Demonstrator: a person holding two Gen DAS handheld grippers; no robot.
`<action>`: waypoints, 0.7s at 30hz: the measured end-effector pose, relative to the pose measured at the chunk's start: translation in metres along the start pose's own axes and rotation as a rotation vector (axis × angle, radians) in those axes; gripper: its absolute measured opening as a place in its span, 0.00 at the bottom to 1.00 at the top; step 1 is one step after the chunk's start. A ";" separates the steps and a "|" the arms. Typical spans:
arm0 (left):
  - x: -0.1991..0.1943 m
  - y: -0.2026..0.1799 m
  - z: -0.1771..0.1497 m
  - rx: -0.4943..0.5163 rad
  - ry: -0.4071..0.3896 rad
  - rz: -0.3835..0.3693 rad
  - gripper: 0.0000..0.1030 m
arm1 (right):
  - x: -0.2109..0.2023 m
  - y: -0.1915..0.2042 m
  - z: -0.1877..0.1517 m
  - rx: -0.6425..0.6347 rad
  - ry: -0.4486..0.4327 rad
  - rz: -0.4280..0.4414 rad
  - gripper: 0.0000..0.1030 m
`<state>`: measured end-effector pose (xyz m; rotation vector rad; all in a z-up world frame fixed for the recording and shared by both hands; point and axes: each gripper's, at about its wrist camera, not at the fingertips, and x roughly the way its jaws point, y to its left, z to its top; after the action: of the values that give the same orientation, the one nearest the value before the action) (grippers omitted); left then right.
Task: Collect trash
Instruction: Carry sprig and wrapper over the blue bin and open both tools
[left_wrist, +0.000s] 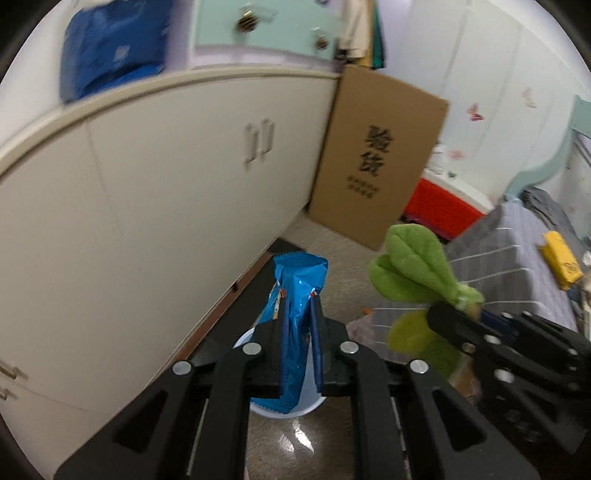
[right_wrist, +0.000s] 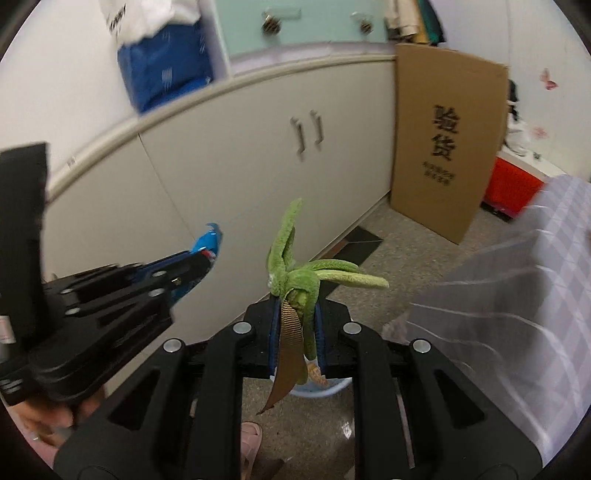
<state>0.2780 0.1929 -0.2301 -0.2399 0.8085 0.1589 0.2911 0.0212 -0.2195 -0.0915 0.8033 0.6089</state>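
Observation:
My left gripper (left_wrist: 299, 295) is shut on a blue snack wrapper (left_wrist: 297, 291) and holds it upright above a pale blue bin (left_wrist: 303, 404) on the floor. The wrapper's tip also shows in the right wrist view (right_wrist: 208, 240). My right gripper (right_wrist: 297, 299) is shut on a green plush leafy toy (right_wrist: 295, 273) with a tan ribbon (right_wrist: 286, 354) hanging down, over the same bin (right_wrist: 332, 387). In the left wrist view the toy (left_wrist: 413, 266) and the right gripper (left_wrist: 458, 314) sit to the right of the wrapper.
A long cream cabinet (left_wrist: 147, 177) runs along the left. A cardboard sheet (left_wrist: 376, 155) leans at its far end, with a red box (left_wrist: 439, 206) beyond. A bed with a checked cover (right_wrist: 517, 295) stands on the right. A foot in a slipper (right_wrist: 251, 439) is below.

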 end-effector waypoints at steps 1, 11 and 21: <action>0.007 0.007 0.000 -0.010 0.012 0.014 0.10 | 0.020 0.003 -0.001 -0.013 0.033 -0.015 0.34; 0.045 0.028 -0.008 -0.038 0.092 0.025 0.10 | 0.067 -0.009 -0.019 0.046 0.131 -0.064 0.62; 0.051 0.011 -0.013 -0.001 0.108 -0.002 0.10 | 0.039 -0.016 -0.021 0.066 0.053 -0.115 0.67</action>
<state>0.3007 0.2023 -0.2779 -0.2515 0.9152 0.1450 0.3067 0.0204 -0.2642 -0.0930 0.8632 0.4725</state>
